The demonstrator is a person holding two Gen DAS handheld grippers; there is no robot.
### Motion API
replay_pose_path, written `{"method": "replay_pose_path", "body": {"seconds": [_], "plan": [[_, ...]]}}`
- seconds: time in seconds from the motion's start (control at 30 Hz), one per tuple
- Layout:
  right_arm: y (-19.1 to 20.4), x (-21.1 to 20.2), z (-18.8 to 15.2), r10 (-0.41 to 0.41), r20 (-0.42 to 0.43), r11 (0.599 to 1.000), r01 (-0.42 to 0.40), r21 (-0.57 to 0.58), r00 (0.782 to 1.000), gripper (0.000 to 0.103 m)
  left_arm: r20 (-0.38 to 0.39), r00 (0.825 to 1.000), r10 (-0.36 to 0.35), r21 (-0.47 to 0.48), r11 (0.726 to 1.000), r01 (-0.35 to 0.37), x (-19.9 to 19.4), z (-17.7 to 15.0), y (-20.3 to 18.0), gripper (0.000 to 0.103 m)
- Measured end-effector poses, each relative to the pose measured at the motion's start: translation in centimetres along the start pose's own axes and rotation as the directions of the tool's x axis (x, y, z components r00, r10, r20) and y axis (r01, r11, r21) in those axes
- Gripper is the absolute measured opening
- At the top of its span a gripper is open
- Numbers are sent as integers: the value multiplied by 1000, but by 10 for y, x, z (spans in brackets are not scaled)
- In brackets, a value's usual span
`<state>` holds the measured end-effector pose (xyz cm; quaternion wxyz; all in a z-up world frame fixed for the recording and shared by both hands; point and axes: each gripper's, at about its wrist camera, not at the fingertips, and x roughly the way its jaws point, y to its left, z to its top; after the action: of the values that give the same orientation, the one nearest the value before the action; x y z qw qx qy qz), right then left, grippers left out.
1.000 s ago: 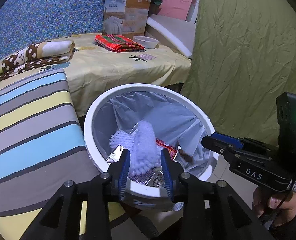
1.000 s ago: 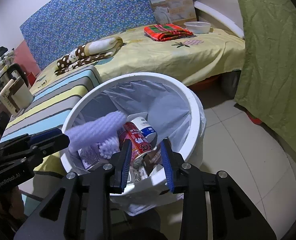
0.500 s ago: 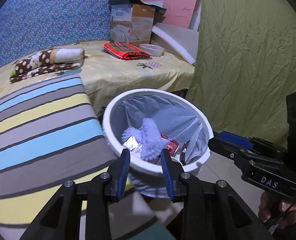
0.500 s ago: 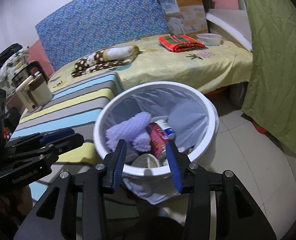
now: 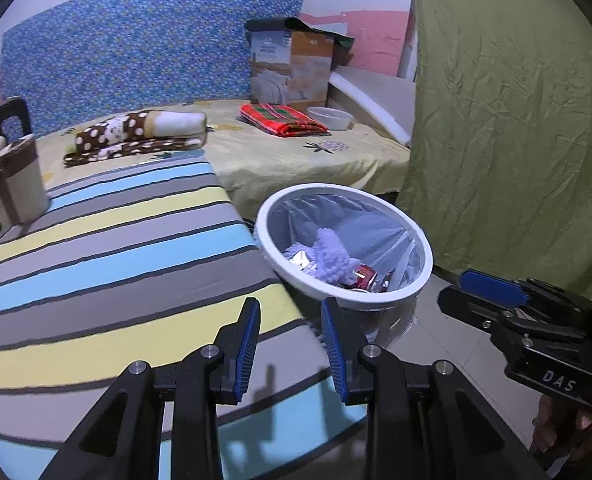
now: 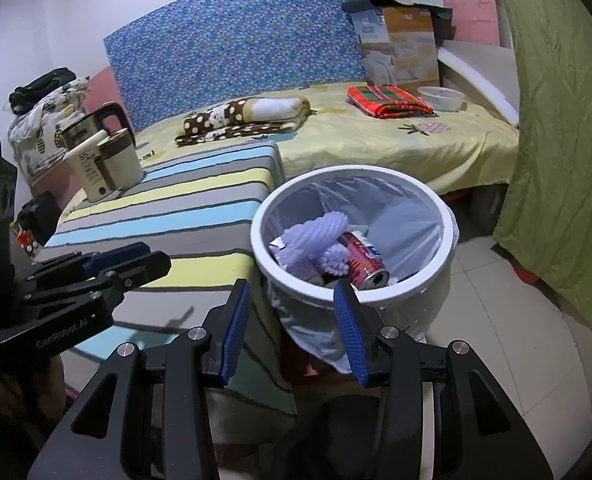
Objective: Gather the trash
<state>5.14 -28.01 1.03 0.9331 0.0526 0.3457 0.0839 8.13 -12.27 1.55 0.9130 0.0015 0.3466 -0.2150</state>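
A white trash bin (image 5: pixel 335 292) (image 6: pixel 264 216) with a clear liner stands on the floor beside the striped cushion. Inside lie a purple foam net sleeve (image 5: pixel 329 254) (image 6: pixel 315 232), a red drink can (image 6: pixel 363 256) (image 5: pixel 365 272) and foil scraps. My left gripper (image 5: pixel 290 304) (image 6: pixel 156 254) hovers over the cushion's corner, short of the bin, open and empty. My right gripper (image 6: pixel 292 286) (image 5: pixel 461 290) is above the bin's near rim, its jaws opening with nothing between them.
The striped cushion (image 5: pixel 116 248) fills the left. A kettle (image 6: pixel 104 156) stands at its far end. Behind is a bed with a yellow sheet (image 6: pixel 375 144), folded cloths, a bowl and a cardboard box. A green curtain (image 5: pixel 515 120) hangs right of the bin, above the tiled floor (image 6: pixel 515 320).
Both grippers have pulled back and up from the bin, which now looks smaller and farther. The right jaws have spread wider. The trash stays in the bin.
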Motion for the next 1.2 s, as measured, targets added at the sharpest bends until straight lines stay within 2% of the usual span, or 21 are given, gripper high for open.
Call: {"method": "replay_pose_path", "body": {"seconds": [0.6, 1.2], "plan": [[17, -20, -17, 3, 25, 1000, -2, -29, 1000, 46, 32, 995, 99, -19, 995, -98, -49, -32, 4, 32], [19, -25, -20, 4, 36, 1000, -3, -28, 999, 46, 37, 994, 101, -21, 995, -100, -51, -31, 2, 32]]}}
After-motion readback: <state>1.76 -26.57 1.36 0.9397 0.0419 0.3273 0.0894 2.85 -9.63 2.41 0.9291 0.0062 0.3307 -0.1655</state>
